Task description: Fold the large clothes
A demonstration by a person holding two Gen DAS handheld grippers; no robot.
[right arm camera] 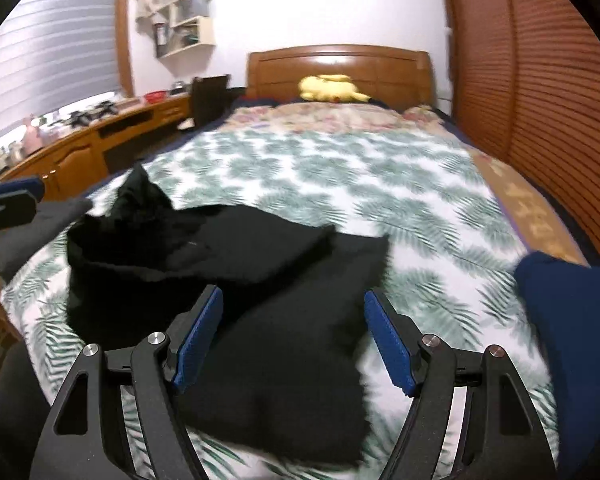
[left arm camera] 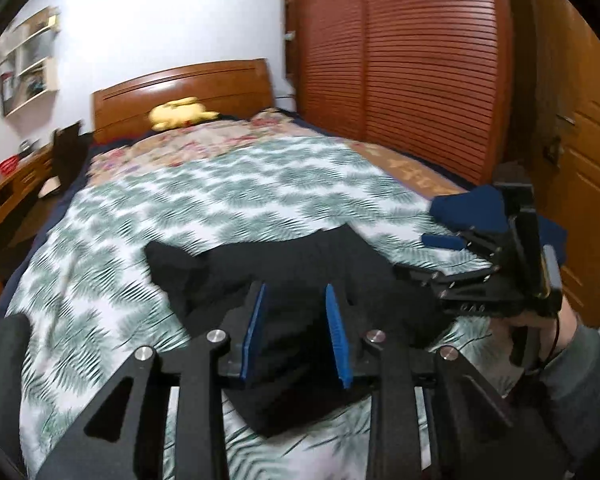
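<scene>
A black garment [left arm camera: 300,276] lies crumpled on the leaf-patterned bed cover [left arm camera: 204,208]; it also shows in the right wrist view [right arm camera: 260,312]. My left gripper [left arm camera: 296,300] is open above the garment's near part, with nothing between its blue pads. My right gripper [right arm camera: 294,308] is wide open above the garment's near edge, empty. In the left wrist view the right gripper [left arm camera: 444,240] shows at the right, held by a hand, over the garment's right side. A bit of the left gripper [right arm camera: 8,200] shows at the left edge of the right wrist view.
A dark blue cloth [right arm camera: 572,340] lies at the bed's right edge. A yellow plush toy [right arm camera: 332,88] sits by the wooden headboard [right arm camera: 340,64]. A wooden desk [right arm camera: 80,148] with clutter runs along the left. A slatted wardrobe [left arm camera: 400,60] stands right of the bed.
</scene>
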